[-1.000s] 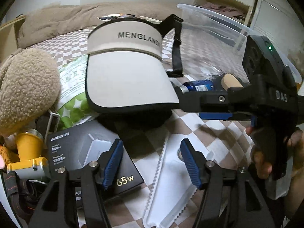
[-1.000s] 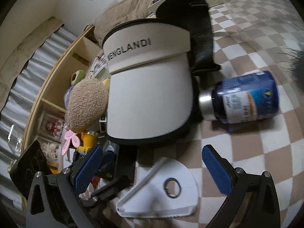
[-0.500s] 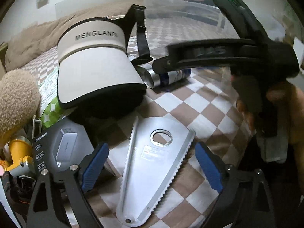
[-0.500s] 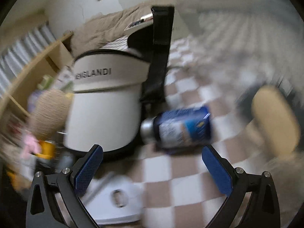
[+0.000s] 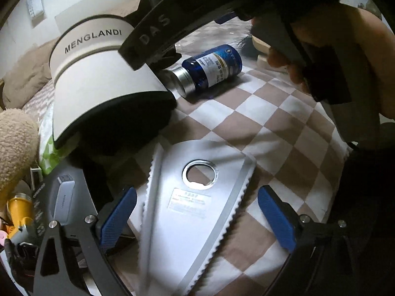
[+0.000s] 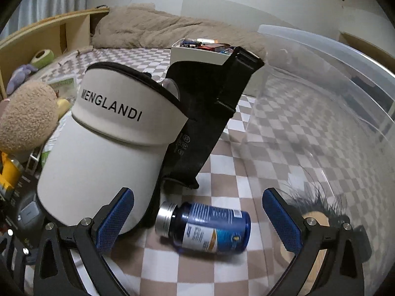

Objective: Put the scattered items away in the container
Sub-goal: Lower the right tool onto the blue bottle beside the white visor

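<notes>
On the checkered bedspread, a flat silver serrated tool [image 5: 195,212] with a round hole lies between the open jaws of my left gripper [image 5: 197,214]. A blue pill bottle [image 6: 205,229] lies on its side between the open jaws of my right gripper [image 6: 197,219]; it also shows in the left wrist view [image 5: 212,69]. A white "MENGLANDI" visor [image 6: 103,143] with a black strap stands to the left of the bottle. The clear plastic container [image 6: 321,103] stands at the right.
A tan plush toy [image 6: 27,116], a dark charger box [image 5: 61,197] and a yellow item [image 5: 19,209] lie at the left. A dark-bristled wooden brush [image 6: 316,212] lies by the container. A white box [image 6: 197,51] of items and a brown blanket [image 6: 153,29] are behind.
My left gripper opened wide and moved in over the serrated tool. My right gripper swung right and lowered around the blue bottle, crossing above the left wrist's view.
</notes>
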A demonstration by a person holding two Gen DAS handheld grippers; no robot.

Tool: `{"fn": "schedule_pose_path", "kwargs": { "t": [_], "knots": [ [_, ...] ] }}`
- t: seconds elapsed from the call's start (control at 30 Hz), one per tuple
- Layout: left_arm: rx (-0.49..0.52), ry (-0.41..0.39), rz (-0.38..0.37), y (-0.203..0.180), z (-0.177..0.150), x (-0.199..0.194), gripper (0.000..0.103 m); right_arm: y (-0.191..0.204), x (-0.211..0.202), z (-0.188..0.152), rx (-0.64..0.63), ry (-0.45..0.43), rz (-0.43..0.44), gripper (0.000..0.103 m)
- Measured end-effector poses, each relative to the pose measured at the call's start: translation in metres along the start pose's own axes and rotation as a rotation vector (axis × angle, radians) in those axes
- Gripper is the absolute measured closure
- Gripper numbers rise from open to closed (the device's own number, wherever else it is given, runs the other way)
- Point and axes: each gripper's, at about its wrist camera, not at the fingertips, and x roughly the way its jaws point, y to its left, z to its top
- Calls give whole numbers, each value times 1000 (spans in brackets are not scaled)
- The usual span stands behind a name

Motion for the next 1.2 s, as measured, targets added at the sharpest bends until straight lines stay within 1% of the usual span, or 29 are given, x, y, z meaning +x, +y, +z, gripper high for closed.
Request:
{"fn": "schedule_pose_path", "kwargs": {
  "t": [0.03,0.1,0.2,0.33,0.37,0.43,0.57,0.67,0.73,1.0,1.13,1.2],
  "knots": [
    [-8,3,-9,1,0,0,4,1,3,1,-4,6,4,0],
    [-17,7,-24,1,-1,0,4,0,8,2,8,22,40,0],
    [-36,22,-38,2,-5,-1,4,-9,14,7,65,41,145,0],
    [-113,49,-113,16,-10,0,6,-15,22,14,108,54,236,0],
    [-122,47,-122,18,-10,-1,8,-15,23,15,112,54,250,0],
    [-135,46,-140,21,-10,-3,8,-16,25,15,119,55,278,0],
    [-153,38,-161,23,-12,-7,8,-20,31,13,139,58,347,0],
    [-178,30,-170,27,-12,-8,8,-27,37,5,219,105,431,0],
    [-187,27,-165,33,-12,-7,8,-32,39,0,264,130,465,0],
    [-192,13,-102,36,-7,-1,8,-20,5,-18,207,125,428,0],
    [-221,0,-77,41,-3,0,8,-9,-13,-28,159,128,405,0],
    [-246,-8,-71,46,-2,-1,18,-5,-20,-35,136,127,399,0]
  ]
}}
